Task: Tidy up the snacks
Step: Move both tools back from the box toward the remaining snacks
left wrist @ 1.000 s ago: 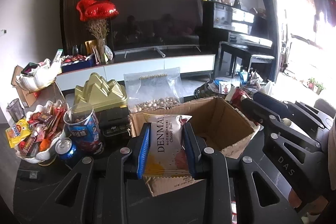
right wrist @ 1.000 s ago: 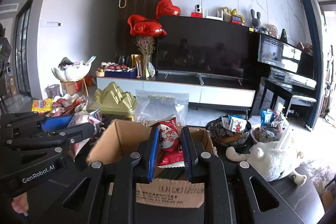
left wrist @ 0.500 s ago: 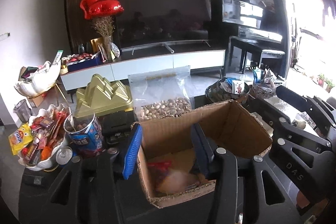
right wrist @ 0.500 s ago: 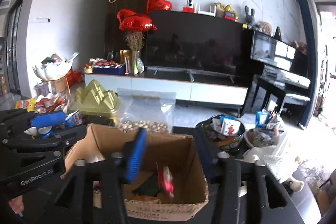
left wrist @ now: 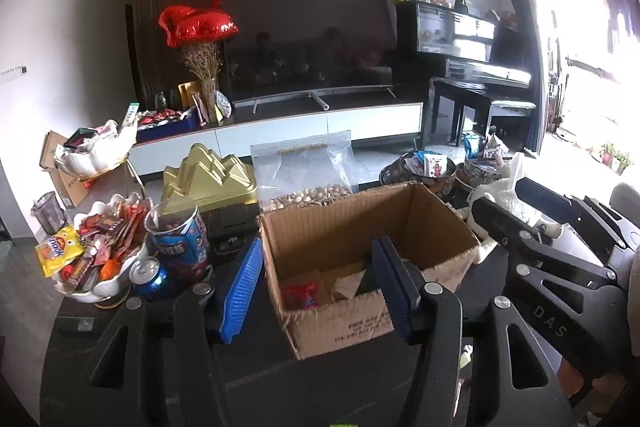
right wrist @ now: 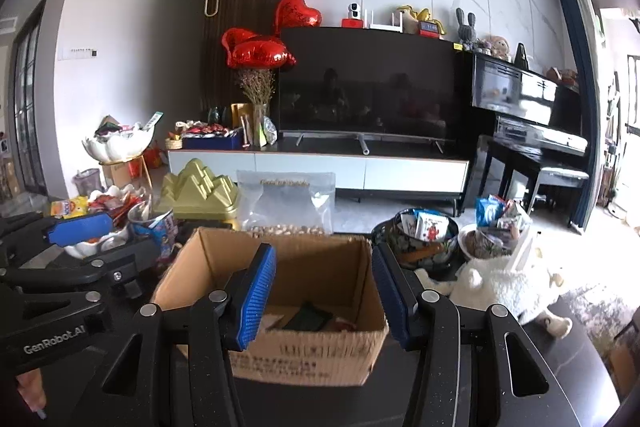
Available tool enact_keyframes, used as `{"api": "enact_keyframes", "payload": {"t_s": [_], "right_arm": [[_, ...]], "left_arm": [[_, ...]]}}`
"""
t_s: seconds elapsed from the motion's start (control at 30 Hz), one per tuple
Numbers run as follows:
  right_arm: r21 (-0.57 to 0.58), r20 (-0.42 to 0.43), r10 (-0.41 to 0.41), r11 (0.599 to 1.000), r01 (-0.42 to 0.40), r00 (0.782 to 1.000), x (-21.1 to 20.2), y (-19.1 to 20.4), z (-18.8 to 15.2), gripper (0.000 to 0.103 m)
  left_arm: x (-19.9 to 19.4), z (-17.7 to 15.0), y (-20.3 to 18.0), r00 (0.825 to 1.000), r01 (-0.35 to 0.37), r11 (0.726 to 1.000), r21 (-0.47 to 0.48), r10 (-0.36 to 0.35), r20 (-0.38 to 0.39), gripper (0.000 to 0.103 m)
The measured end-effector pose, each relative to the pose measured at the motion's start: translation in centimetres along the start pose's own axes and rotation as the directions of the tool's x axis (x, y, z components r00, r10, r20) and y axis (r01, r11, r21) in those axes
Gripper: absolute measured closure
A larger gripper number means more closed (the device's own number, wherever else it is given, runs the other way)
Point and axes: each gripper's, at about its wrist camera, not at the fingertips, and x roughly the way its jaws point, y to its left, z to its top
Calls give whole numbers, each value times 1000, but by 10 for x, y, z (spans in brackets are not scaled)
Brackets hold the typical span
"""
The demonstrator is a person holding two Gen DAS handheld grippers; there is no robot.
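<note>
Snacks [left wrist: 106, 247] heaped in the white bowl [left wrist: 100, 285] lie left of the left gripper [left wrist: 316, 291] – nearer than the right gripper [right wrist: 324, 297]; both have just opened, empty, above the cardboard box [right wrist: 352, 255].

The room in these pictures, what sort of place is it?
Most likely a home living room: a large television on a low cabinet, an upright piano beside it, and a table crowded with snacks.
</note>
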Motion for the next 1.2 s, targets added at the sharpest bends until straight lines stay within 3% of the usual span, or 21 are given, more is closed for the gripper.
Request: {"api": "enact_keyframes", "payload": {"t_s": [0.5,0.7,1.2], "right_arm": [[29,-55,7,1000,-5,998,-51,5,-39,42],[45,-100,7,999,-2,995,-56,6,-57,37],[29,-247,15,1000,-8,969,-49,19,-109,37]], "left_arm": [[-46,-41,-6,1000,-5,1000,-1,5,-16,38],[-49,-62,-4,998,-3,1000,-15,2,-58,36],[-31,-121,2,977,11,999,-53,-22,-212,33]]}}
